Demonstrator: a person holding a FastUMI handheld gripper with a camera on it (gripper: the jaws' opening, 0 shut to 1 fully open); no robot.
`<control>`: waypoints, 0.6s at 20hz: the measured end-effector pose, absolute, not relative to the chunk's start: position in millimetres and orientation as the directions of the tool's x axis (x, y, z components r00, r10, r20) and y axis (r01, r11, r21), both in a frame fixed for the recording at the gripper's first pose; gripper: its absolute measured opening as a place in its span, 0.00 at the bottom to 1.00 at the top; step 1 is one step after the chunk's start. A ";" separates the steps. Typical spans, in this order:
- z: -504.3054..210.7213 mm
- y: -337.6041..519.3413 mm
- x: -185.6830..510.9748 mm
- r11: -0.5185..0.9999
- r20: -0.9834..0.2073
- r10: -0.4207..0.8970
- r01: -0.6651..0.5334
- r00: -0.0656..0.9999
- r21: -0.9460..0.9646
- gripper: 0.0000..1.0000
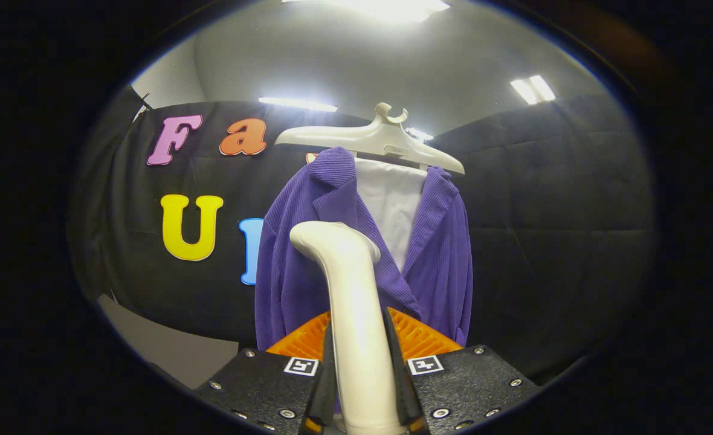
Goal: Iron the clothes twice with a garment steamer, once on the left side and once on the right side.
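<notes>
Tool [362, 368] grips steamer [347, 290] — jacket [308, 266] just beyond.

Steamer [356, 314] held between gripper [361, 368] fingers, apparently just before jacket [308, 266] hanging on hanger [371, 140].

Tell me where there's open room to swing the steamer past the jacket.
The tool is shut on the white plastic steamer handle. Open room lies either side of the purple corduroy jacket, against the black cloth wall. Crowded: straight ahead, the steamer head overlaps the jacket's front below the white plastic hanger.
</notes>
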State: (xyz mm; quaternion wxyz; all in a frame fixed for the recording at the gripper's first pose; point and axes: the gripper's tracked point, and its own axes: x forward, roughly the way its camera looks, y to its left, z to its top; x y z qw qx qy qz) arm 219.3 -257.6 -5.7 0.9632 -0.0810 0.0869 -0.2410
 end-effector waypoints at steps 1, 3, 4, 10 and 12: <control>-11.6 -258.5 218.3 0.868 -0.132 -0.482 0.453 0.866 -0.201 0.39; -25.2 -259.6 214.2 0.862 -0.146 -0.493 0.458 0.858 -0.216 0.39; -30.9 -259.9 212.1 0.859 -0.153 -0.497 0.460 0.854 -0.223 0.39; -80.5 -260.2 198.7 0.852 -0.222 -0.513 0.460 0.829 -0.252 0.39; -94.1 -261.7 195.0 0.852 -0.236 -0.515 0.461 0.824 -0.247 0.39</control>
